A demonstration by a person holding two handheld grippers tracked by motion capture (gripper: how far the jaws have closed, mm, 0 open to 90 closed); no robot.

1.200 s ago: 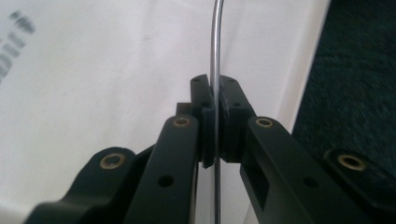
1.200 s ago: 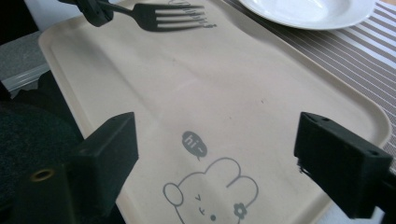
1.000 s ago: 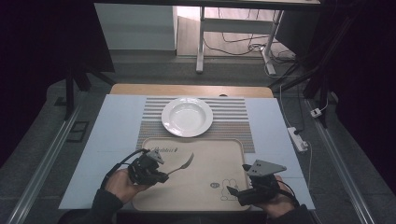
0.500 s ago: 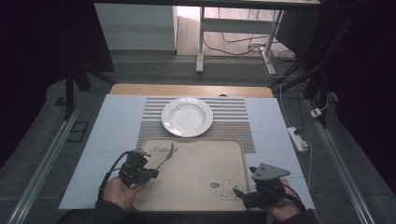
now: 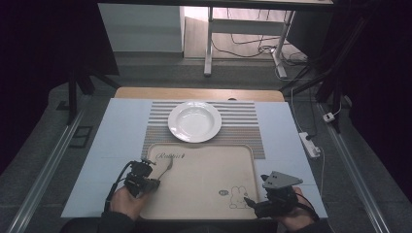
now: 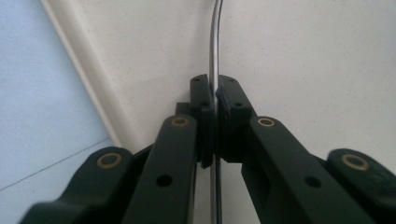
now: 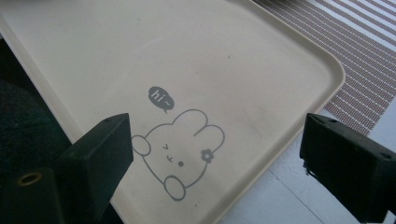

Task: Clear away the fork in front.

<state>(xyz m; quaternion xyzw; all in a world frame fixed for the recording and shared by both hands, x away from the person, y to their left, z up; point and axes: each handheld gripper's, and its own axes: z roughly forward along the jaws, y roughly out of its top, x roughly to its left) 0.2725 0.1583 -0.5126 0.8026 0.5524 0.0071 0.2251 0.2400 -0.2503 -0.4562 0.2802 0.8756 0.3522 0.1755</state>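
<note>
The left gripper [image 5: 145, 175] clamps a fork [image 6: 215, 51] by its handle over the tray [image 5: 204, 194]; keep it level. The right gripper [image 7: 224, 172] hangs open-jawed beside the tray's rabbit print [image 7: 180, 151].

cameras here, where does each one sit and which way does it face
High view: above the person's side, facing forward and down on the beige rabbit-print plastic tray; both hands show.
Left gripper view: rides the left gripper, looking along jaws shut on a thin metal utensil handle.
Right gripper view: rides the right gripper, jaws apart.
All share the tray.
</note>
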